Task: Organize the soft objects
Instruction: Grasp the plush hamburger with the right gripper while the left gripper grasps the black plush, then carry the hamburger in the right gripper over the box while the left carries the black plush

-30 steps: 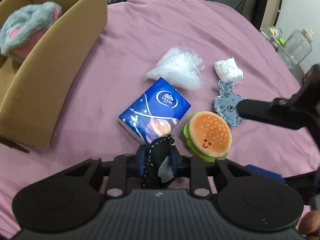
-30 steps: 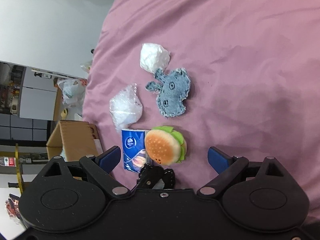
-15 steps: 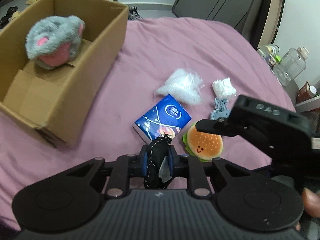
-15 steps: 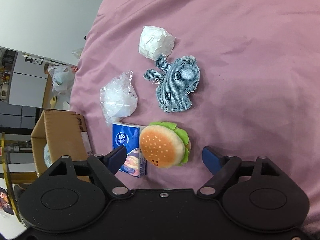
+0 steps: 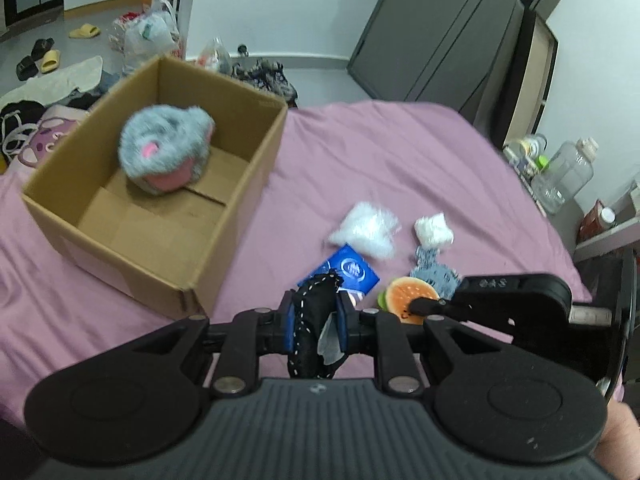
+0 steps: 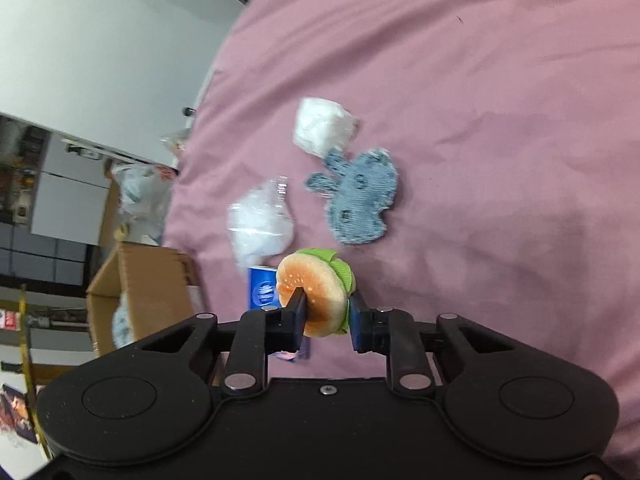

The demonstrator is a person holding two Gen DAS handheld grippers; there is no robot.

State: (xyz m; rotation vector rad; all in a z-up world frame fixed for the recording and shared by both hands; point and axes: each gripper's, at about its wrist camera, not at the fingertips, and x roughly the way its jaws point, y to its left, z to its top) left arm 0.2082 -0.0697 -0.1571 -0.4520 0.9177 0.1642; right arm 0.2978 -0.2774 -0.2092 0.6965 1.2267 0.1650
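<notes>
My left gripper [image 5: 316, 308] is shut on a black soft toy with white stitching [image 5: 308, 332], held above the pink bed sheet [image 5: 380, 152]. A cardboard box [image 5: 240, 188] stands to its left with a grey and pink plush [image 5: 164, 152] inside. My right gripper [image 6: 326, 308] has its jaws closing on a burger plush [image 6: 312, 280], and the pads press its sides. That gripper [image 5: 432, 304] also shows at the burger plush [image 5: 408, 294] in the left wrist view. A denim animal toy [image 6: 360, 204] lies flat beyond the burger.
A blue tissue pack [image 5: 352, 270] lies beside the burger. Two white plastic bundles [image 6: 260, 224] [image 6: 322, 124] sit further back on the sheet. Bottles [image 5: 564, 176] stand on a shelf at the bed's right edge. Bags and slippers litter the floor behind the box.
My right gripper's wide jaws have closed onto the burger plush. My left gripper has risen with the black toy, bringing the whole box into view.
</notes>
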